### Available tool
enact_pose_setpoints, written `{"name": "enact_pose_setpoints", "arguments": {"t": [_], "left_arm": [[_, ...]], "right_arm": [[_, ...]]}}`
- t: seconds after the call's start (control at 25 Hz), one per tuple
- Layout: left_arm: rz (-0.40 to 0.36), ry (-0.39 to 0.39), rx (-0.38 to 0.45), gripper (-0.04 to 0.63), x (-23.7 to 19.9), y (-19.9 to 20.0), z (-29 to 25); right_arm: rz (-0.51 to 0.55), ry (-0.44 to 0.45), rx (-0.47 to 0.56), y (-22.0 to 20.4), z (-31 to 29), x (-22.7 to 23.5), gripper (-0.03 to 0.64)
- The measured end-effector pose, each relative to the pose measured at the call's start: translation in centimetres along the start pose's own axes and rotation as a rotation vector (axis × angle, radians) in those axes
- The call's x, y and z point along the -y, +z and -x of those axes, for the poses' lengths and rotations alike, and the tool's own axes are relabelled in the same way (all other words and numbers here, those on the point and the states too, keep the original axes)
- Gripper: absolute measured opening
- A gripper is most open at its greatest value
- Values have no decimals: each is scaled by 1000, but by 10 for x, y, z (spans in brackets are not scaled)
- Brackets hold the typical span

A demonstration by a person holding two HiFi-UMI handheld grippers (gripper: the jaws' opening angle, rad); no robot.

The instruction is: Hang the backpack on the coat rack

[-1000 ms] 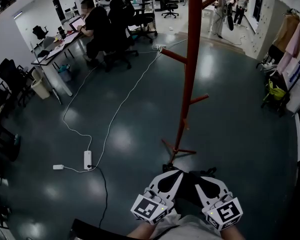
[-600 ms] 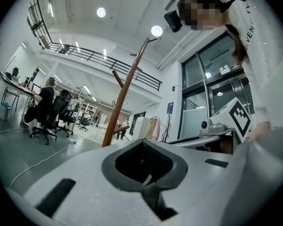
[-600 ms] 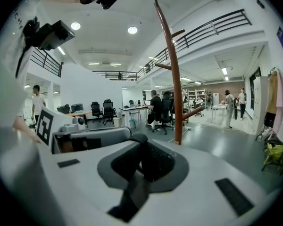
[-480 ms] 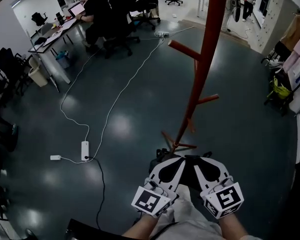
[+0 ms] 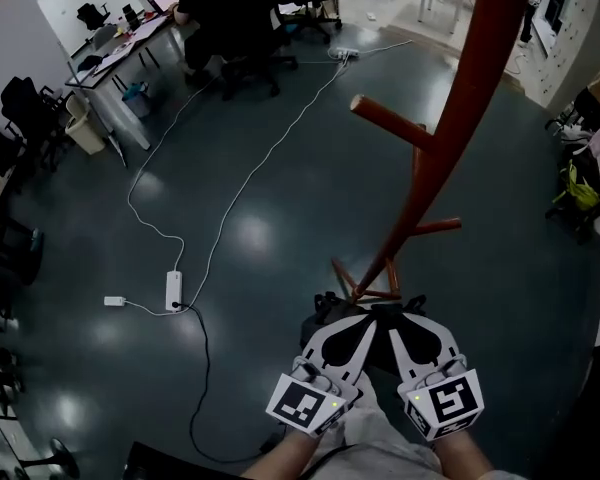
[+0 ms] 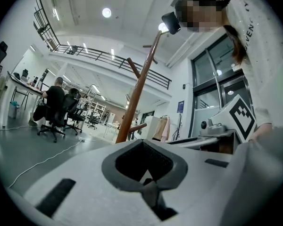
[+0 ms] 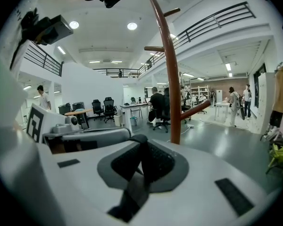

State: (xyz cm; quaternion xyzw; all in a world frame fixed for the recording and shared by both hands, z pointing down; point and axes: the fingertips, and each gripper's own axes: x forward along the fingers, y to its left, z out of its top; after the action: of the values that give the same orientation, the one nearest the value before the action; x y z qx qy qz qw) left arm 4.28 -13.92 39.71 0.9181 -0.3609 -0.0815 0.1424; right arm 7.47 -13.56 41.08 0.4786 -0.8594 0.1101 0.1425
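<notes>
A red-brown coat rack (image 5: 450,138) rises just ahead in the head view, with a peg (image 5: 385,120) pointing left and a lower peg (image 5: 440,226) pointing right. Below its foot (image 5: 365,286) hangs a black backpack (image 5: 377,356), mostly hidden under my two grippers. My left gripper (image 5: 345,346) and right gripper (image 5: 412,346) sit side by side, each shut on a black strap. The strap (image 6: 151,192) runs through the left gripper (image 6: 144,166), with the rack (image 6: 137,93) beyond. Another strap (image 7: 137,182) crosses the right gripper (image 7: 144,164), with the rack (image 7: 169,79) close ahead.
A white power strip (image 5: 174,290) and its long cable lie on the dark floor to the left. Desks (image 5: 110,53) with seated people and office chairs stand at the far left. Hanging clothes and bags (image 5: 580,183) line the right wall.
The rack has come closer and now looms larger in the head view. Both grippers keep their hold on the backpack straps and have shifted slightly forward towards the rack's foot.
</notes>
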Motion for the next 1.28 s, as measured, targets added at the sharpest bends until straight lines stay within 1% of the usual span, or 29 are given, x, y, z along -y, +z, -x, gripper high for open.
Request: {"name": "enact_pose_setpoints", "arguments": {"t": [0.16,0.4,0.64,0.76,0.88,1.12,1.28], "left_arm": [[-15,-2,3,9,-9,2,-20],[6,22,9,9,-30,-3,-39],[36,38,-8,9,-44,-6,-45],[42,43,-14,9,-49,-12,-46],[51,45,-18,9,-50,-16,-46],[73,59,-17,9,-53,-21,-49],[71,59,-16,9,-51,-20,-47]], "right_arm": [[-4,-13,-5,6,-14,20,43],[-13,-40,-16,7,-37,45,43],[-82,-59,-69,4,-54,61,43],[-116,-76,-112,-10,-58,66,44],[-131,-74,-143,-19,-60,65,44],[-133,-59,-160,-22,-63,68,44],[-146,-43,-174,-22,-64,65,46]]}}
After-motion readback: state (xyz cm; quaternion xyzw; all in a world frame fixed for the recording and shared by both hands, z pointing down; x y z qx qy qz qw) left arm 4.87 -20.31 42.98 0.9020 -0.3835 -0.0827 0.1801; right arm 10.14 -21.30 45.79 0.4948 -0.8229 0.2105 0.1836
